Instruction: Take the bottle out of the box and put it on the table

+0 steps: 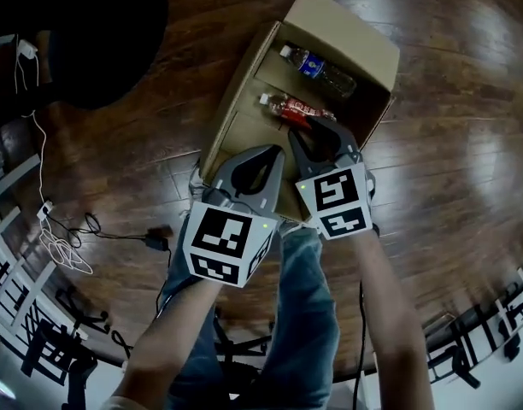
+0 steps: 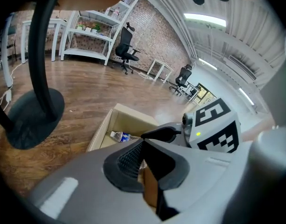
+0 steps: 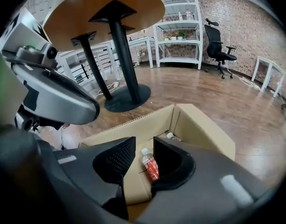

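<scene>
While both grippers hang over the open cardboard box (image 1: 244, 84) on the wooden floor (image 1: 449, 101), neither one touches anything inside it. The red-labelled bottle (image 1: 296, 109) lies on its side in the box's nearer half, and a blue-labelled bottle (image 1: 317, 68) lies beyond it, closer to the far wall. The right gripper (image 1: 320, 135) points steeply down over the red-labelled bottle; in the right gripper view its jaws stand apart, and the bottle shows through the gap between them (well below, clear of both pads). The left gripper (image 1: 272, 155) sits just beside it over the box's near edge, its jaws together at the tips and holding nothing; the left gripper view shows only cardboard through the loop behind the tips. The person's legs in blue jeans (image 1: 304, 314) stand right behind the box. A round wooden counter (image 3: 110, 3) on a black pedestal stands near the box. White cables (image 1: 61, 237) trail across the floor at the left of the head view.
</scene>
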